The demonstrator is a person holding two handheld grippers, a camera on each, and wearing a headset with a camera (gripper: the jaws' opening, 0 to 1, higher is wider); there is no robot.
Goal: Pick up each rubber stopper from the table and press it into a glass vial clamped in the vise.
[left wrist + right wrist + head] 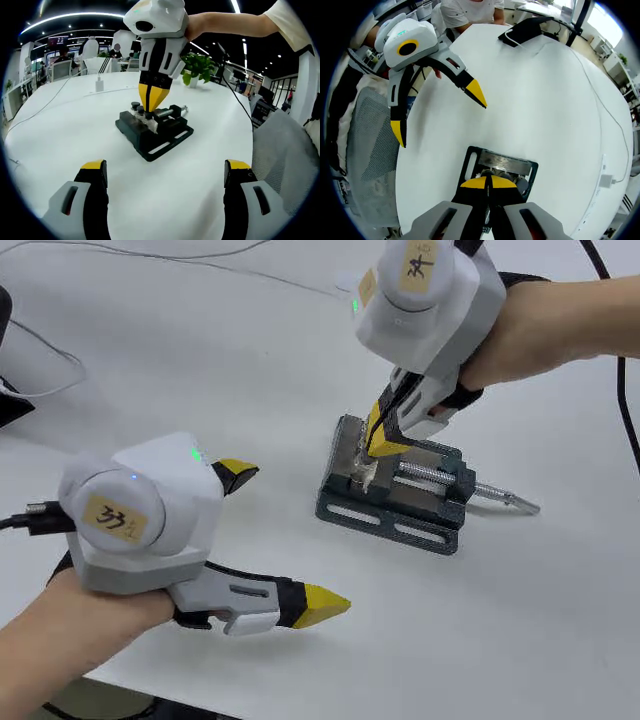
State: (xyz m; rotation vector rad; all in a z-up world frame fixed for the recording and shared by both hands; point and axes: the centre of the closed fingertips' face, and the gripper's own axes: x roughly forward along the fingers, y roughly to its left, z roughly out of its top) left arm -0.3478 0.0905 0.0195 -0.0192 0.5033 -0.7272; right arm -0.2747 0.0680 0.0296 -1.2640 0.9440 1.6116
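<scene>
Vials [138, 109] sit further back than the left gripper [285, 540], so nearest first: that gripper hangs low over the white table [250, 360] at the near edge. Its jaws are spread wide with nothing between the yellow tips, which point toward the vise. Bare table lies between it and the work. Mid-table is the dark vise [420, 525], with its screw handle [500, 497] sticking out to the right. The vials stand upright in a row, clamped in the vise. In the left gripper view two of them show dark tops. The right gripper [378, 447] comes down from above onto the vial row, jaws pressed together with the tips touching. Can't tell whether a stopper is pinched in there; the tips hide it. The right gripper view looks straight down on the vise top. Beyond, a white plug block [99, 85] with its cable lies on the table, and a green plant [200, 67] sits at the far edge.
</scene>
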